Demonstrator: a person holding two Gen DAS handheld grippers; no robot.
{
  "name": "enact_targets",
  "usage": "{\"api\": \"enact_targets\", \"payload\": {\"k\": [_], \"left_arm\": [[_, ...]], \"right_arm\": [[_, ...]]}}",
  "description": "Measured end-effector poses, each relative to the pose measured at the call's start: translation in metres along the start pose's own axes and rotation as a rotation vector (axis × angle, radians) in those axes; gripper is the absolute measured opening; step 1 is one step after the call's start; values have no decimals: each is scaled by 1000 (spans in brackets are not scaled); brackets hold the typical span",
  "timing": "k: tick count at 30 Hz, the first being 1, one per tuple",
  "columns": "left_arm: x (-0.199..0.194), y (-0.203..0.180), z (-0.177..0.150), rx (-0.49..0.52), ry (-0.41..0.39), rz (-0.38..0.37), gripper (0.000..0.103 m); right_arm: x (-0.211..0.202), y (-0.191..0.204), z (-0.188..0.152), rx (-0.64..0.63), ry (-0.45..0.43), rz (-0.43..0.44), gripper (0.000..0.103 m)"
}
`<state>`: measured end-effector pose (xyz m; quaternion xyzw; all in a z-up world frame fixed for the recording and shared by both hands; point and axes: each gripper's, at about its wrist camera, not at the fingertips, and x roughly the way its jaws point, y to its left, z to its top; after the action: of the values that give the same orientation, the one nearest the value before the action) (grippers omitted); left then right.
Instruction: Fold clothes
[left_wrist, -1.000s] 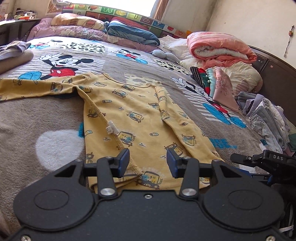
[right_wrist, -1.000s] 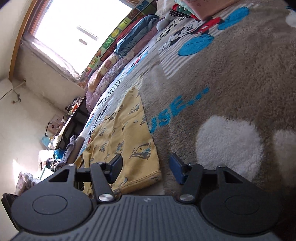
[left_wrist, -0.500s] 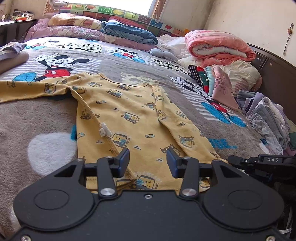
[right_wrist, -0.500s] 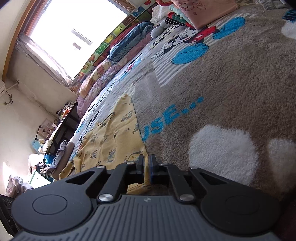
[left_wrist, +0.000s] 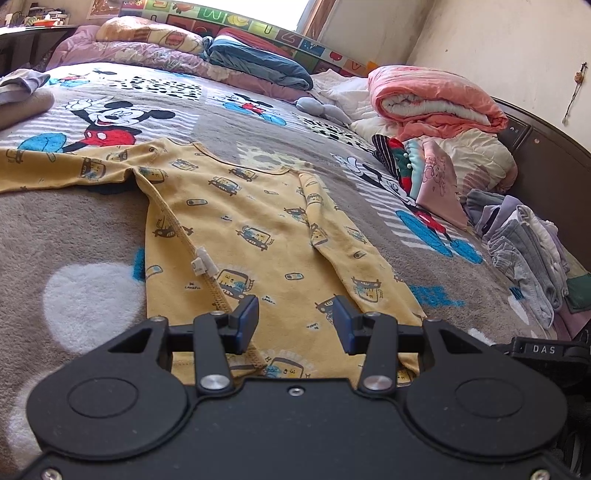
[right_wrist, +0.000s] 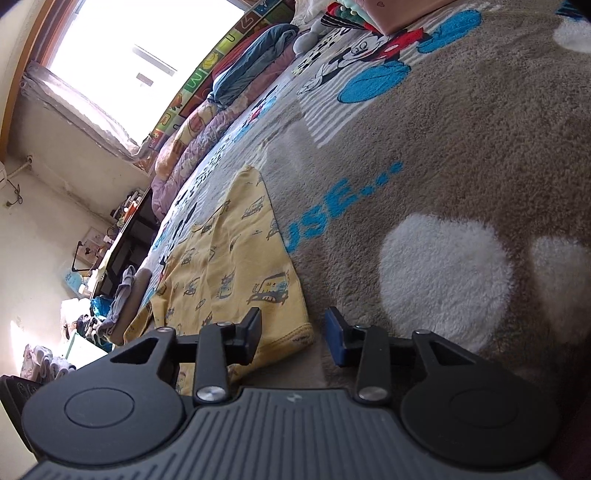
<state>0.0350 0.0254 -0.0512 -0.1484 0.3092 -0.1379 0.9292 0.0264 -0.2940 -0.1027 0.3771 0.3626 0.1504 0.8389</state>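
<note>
Overhead, a bright window (right_wrist: 122, 62) lights the cartoon bedspread (left_wrist: 92, 229); left tool (left_wrist: 294, 325) gapes empty, right tool (right_wrist: 292, 334) opening, empty.

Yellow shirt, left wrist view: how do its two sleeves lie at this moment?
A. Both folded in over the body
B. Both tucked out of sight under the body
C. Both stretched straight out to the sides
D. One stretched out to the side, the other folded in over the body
D: on the yellow shirt, one sleeve reaches out flat across the blanket, while the other sleeve lies folded down along the body.
</note>
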Motion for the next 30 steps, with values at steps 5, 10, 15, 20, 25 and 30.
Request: {"api": "enact_targets", "payload": {"k": [5, 10, 15, 20, 25, 30], "left_arm": [[5, -2, -1, 14, 14, -1, 42], [7, 4, -1, -6, 23, 4, 42], [12, 8, -1, -33, 37, -1, 42], [14, 7, -1, -32, 41, -11, 42], [15, 7, -1, -35, 44, -20, 42], [16, 9, 0, -42, 45, -25, 42]], "right_arm": [[-5, 2, -3, -7, -42, -12, 8], [-14, 16, 13, -86, -124, 1, 8], [-22, 22, 40, -151, -191, -17, 8], [-36, 17, 75, -155, -267, -31, 8], [-44, 12, 111, -179, -323, -55, 8], [-43, 9, 142, -220, -332, -96, 8]]}}
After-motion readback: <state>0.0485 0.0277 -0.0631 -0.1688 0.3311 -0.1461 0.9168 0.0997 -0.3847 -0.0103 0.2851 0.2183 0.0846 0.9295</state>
